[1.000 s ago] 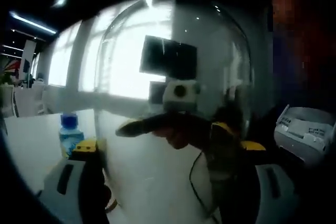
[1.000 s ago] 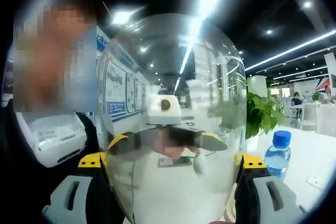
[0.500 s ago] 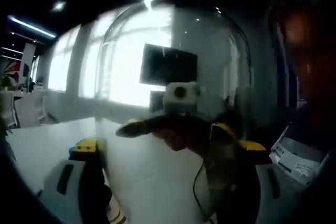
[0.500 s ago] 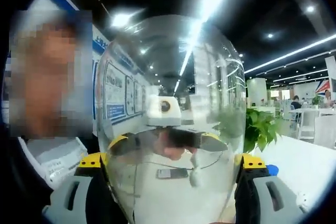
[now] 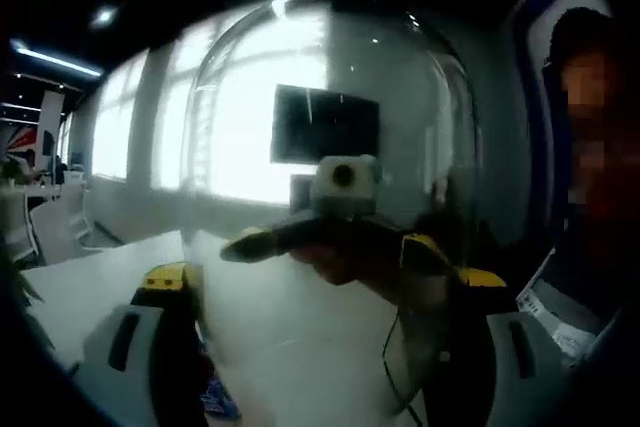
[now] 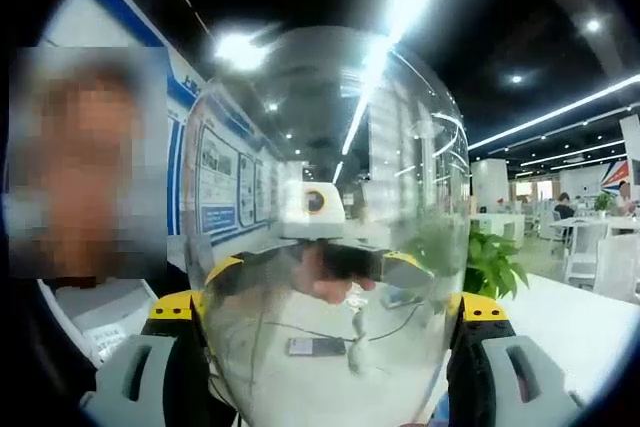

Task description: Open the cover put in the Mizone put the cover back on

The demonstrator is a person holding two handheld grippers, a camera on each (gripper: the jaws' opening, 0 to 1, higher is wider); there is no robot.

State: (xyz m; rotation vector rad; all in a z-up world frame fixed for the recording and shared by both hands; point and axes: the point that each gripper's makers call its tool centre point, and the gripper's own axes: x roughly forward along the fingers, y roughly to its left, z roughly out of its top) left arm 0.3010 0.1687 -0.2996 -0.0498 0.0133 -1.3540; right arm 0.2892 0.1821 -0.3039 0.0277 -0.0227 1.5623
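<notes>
Between both tools, each clamped on it, the clear cover [image 5: 330, 127] has risen; bottle gone from sight.

One clear glass dome cover [image 5: 330, 147] is in view, and one green leafy plant [image 6: 495, 257]. Two grey-and-yellow grippers [image 5: 325, 347] [image 6: 325, 347] show, and one dark flat phone [image 6: 308, 346].

We see the opposite gripper [image 5: 330, 242] only blurred through the clear cover [image 5: 330, 147]; the blue item [image 5: 215, 399] is cut off low.
</notes>
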